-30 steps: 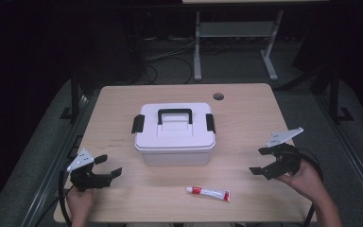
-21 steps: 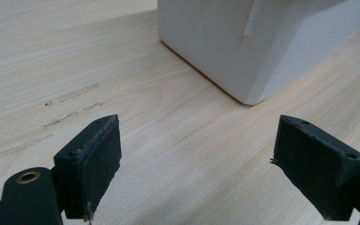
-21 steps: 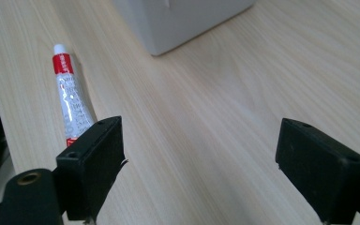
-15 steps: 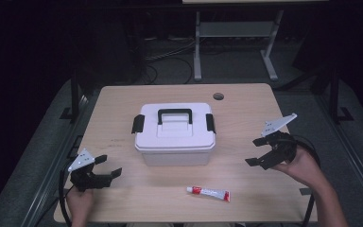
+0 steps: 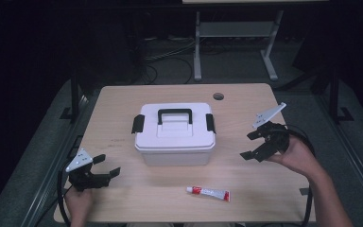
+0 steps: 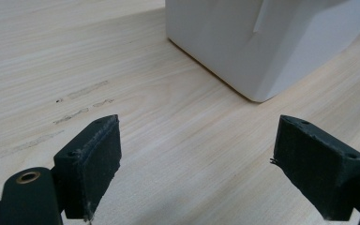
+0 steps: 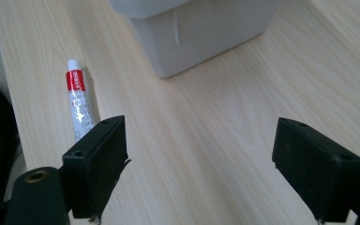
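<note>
Box (image 5: 174, 134) and tube (image 5: 208, 193) are laid out on the surface (image 5: 123, 101), the box at the middle with its lid shut, the tube just in front of it near the front edge, apart from it. The left gripper (image 5: 97, 171) is held low at the front left corner, its jaws spread wide with nothing between them; the near corner of the box is seen ahead of it in the left gripper view. The right gripper (image 5: 254, 144) is held off the surface to the right of the box, jaws likewise spread and empty, with the tube (image 7: 79, 104) seen past one jaw in the right gripper view.

The box is judged rigid and smooth-walled, probably light if empty, and too broad to be spanned by one pair of jaws; the black handle (image 5: 175, 114) on the lid is the likely hold for lifting, and the black latches (image 5: 138, 124) at either end would have to be flipped first if it is to be opened. The tube is judged light, soft and glossy, so it may dent or slip; a hold across the body near the white cap is advised.
</note>
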Tool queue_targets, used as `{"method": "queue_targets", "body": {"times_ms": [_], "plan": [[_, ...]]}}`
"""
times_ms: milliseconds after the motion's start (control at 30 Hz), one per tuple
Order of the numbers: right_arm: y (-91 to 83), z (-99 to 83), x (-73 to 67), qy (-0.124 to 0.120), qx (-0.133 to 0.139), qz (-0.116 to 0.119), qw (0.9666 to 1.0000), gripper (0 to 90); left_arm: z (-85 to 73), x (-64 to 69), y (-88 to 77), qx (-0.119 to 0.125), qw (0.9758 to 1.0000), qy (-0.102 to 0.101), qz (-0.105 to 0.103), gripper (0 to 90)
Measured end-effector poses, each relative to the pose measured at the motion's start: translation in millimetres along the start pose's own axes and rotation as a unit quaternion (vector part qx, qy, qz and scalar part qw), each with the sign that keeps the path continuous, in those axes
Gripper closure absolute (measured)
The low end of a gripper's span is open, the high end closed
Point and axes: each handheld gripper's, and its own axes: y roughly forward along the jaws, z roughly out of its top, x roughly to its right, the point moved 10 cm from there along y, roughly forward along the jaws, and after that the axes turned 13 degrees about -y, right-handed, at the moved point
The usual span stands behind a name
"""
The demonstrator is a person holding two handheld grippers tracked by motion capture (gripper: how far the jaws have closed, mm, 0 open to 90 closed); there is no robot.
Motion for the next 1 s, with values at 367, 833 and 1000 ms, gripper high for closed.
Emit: {"method": "queue_targets", "body": {"times_ms": [367,833,1000], "plan": [[-5.5,25.7,6.4,-0.023,-0.002,0.011,0.9997,17.5,0.5,-0.4,-1.1,0.002,1.0000,0.001,-0.002,14.7],[-12.2,52.6,14.0,-0.041,-0.004,0.017,0.9990,17.5,1.3,-0.5,-1.6,0.003,1.0000,0.005,-0.003,14.7],[-12.3,63.4,15.5,-0.049,-0.003,0.022,0.9985,17.7,4.6,0.7,-4.9,0.017,0.9998,-0.004,-0.004,14.7]]}}
